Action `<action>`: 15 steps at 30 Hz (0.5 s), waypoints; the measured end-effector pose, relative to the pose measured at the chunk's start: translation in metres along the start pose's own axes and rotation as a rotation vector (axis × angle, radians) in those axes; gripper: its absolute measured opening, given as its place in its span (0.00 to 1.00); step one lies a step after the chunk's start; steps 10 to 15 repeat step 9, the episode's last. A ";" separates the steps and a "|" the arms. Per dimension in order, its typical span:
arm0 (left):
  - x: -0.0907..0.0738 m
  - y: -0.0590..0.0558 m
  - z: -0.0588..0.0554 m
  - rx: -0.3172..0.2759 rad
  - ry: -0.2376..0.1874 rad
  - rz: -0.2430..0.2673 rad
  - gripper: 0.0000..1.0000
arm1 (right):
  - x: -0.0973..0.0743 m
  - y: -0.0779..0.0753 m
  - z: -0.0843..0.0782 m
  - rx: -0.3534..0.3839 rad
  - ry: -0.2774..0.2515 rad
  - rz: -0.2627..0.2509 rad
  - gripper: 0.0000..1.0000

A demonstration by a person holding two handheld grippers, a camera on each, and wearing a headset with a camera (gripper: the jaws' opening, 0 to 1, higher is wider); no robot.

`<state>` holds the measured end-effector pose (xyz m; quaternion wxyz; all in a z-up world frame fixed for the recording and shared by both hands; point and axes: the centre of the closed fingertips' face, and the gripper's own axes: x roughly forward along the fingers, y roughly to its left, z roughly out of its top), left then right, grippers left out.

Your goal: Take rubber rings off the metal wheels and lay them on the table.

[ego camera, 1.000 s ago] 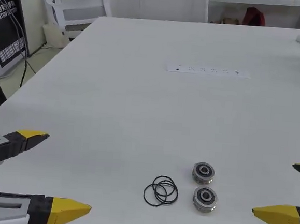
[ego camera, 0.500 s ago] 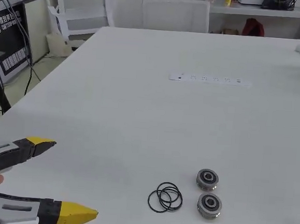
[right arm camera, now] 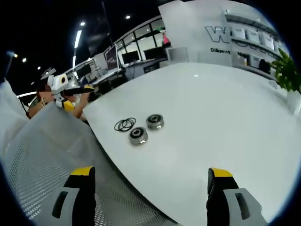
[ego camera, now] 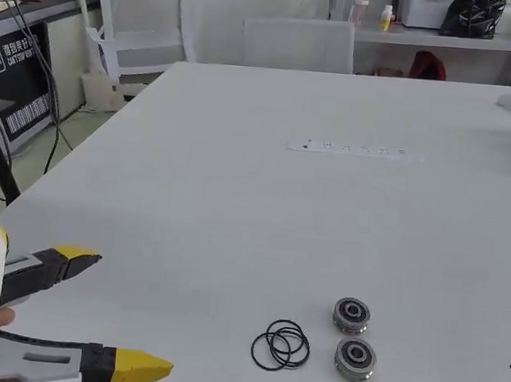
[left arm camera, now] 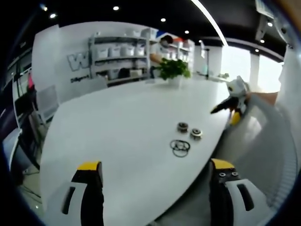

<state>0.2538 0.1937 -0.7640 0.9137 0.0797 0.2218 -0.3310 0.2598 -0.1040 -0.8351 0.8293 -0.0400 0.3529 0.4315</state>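
Ahead of left gripper (left arm camera: 155, 165) and right gripper (right arm camera: 150, 171), both wide open, empty, rubber rings (ego camera: 281, 344) beside metal wheels (ego camera: 351, 314)

Two round silver metal wheels (ego camera: 351, 314) with dark hubs lie near the near edge of the one white table (ego camera: 237, 198). Beside them is one loose pile of thin black rubber rings (ego camera: 281, 344): at least three, too overlapped to count exactly.

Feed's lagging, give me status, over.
Left tool open, right tool open, both empty. Rings loose on table beside two wheels. Nothing blocking them.
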 end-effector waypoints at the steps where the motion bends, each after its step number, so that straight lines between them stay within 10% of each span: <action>1: 0.000 0.000 0.000 -0.001 -0.004 0.001 0.94 | 0.000 0.000 -0.001 -0.007 0.006 -0.002 0.99; 15: -0.002 0.002 -0.004 -0.046 -0.003 0.017 0.93 | -0.002 -0.001 -0.005 0.004 0.020 -0.018 0.99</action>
